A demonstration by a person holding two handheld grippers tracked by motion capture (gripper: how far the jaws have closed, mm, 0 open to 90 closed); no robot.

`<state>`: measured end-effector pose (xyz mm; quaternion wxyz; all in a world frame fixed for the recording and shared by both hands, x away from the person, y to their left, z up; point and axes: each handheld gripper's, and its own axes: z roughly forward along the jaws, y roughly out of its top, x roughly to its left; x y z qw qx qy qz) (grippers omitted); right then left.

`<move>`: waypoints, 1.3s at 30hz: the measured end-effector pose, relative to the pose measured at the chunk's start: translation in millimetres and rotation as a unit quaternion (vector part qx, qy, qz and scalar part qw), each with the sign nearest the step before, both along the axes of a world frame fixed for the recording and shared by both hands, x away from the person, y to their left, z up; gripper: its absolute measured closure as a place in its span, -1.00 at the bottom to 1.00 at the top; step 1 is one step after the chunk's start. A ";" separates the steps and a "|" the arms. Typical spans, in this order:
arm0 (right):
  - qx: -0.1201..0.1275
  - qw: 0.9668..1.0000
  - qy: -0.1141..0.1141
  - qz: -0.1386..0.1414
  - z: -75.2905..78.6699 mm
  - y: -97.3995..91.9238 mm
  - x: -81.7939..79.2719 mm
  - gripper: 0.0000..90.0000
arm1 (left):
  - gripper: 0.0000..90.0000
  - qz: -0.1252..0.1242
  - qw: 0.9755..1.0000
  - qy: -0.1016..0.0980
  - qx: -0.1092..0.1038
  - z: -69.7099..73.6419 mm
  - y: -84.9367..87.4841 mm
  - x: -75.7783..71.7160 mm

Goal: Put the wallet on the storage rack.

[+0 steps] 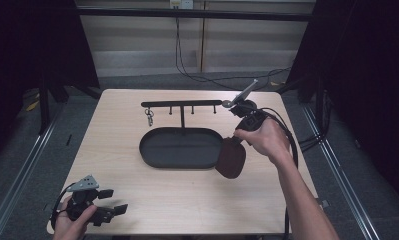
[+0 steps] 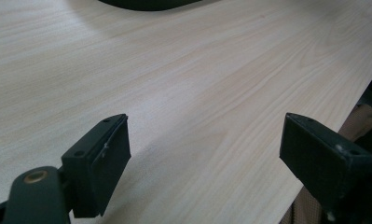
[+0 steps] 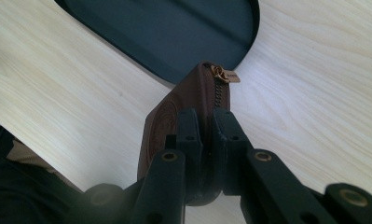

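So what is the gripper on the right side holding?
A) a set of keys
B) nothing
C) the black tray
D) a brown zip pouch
D: in the right gripper view the right gripper has its jaws clamped on a brown zip pouch, which hangs beside the black oval tray in the high view.
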<state>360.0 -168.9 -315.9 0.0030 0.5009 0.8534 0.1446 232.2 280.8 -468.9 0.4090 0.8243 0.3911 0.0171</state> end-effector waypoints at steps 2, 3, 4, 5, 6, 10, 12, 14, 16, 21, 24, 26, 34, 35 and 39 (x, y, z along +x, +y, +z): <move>0.003 1.000 -0.001 -0.001 -0.1 1.8 2.5 0.83 | -0.64 -0.002 1.000 0.003 0.001 -0.4 0.0 -0.3; 0.005 1.000 -0.002 -0.002 -0.2 2.6 3.6 0.83 | -0.64 -0.002 1.000 0.003 0.002 -0.5 0.2 -0.5; 0.008 1.000 -0.003 -0.004 -0.2 3.2 4.6 0.83 | -0.64 -0.002 1.000 0.003 0.001 -0.6 0.4 -0.5; 0.011 1.000 -0.004 -0.006 -0.3 3.4 5.8 0.83 | -0.64 0.000 1.000 0.001 0.002 -0.7 0.6 -0.4; 0.015 1.000 -0.008 -0.009 -0.2 3.4 7.0 0.83 | -0.64 0.001 1.000 0.001 0.002 -0.5 0.5 -0.4; 0.033 0.999 -0.024 -0.025 0.2 2.3 11.7 0.84 | -0.64 -0.002 1.000 -0.001 0.007 -0.4 -0.4 -0.8; 0.039 0.998 -0.027 -0.030 -0.9 2.2 14.2 0.84 | -0.64 -0.001 1.000 -0.001 0.007 -0.4 -0.5 -0.9; 0.044 0.998 -0.024 -0.031 -2.7 2.7 16.1 0.84 | -0.64 0.000 1.000 -0.003 0.009 -0.2 0.1 -0.7; 0.048 0.998 -0.020 -0.030 -4.8 3.0 17.8 0.84 | -0.64 0.000 1.000 -0.004 0.012 -0.1 0.6 -0.4; 0.059 0.997 -0.025 -0.038 -9.9 3.7 22.7 0.84 | -0.64 0.000 1.000 -0.004 0.009 0.1 0.5 -0.7; 0.064 0.997 -0.028 -0.044 -12.0 4.5 25.8 0.84 | -0.64 -0.001 1.000 -0.004 0.009 0.2 1.0 -0.6; 0.070 0.996 -0.025 -0.043 -13.4 5.9 27.9 0.84 | -0.64 -0.001 1.000 -0.003 0.007 0.5 1.4 -0.7; 0.088 0.994 -0.035 -0.054 -18.2 11.0 34.9 0.84 | -0.64 -0.004 1.000 -0.007 0.007 1.3 1.3 -0.8; 0.092 0.993 -0.037 -0.057 -19.3 11.0 35.7 0.84 | -0.64 -0.004 1.000 -0.007 0.007 1.0 1.4 -0.6; 0.105 0.991 -0.037 -0.067 -24.2 10.6 39.7 0.84 | -0.64 -0.005 1.000 -0.005 0.007 0.9 1.4 -0.8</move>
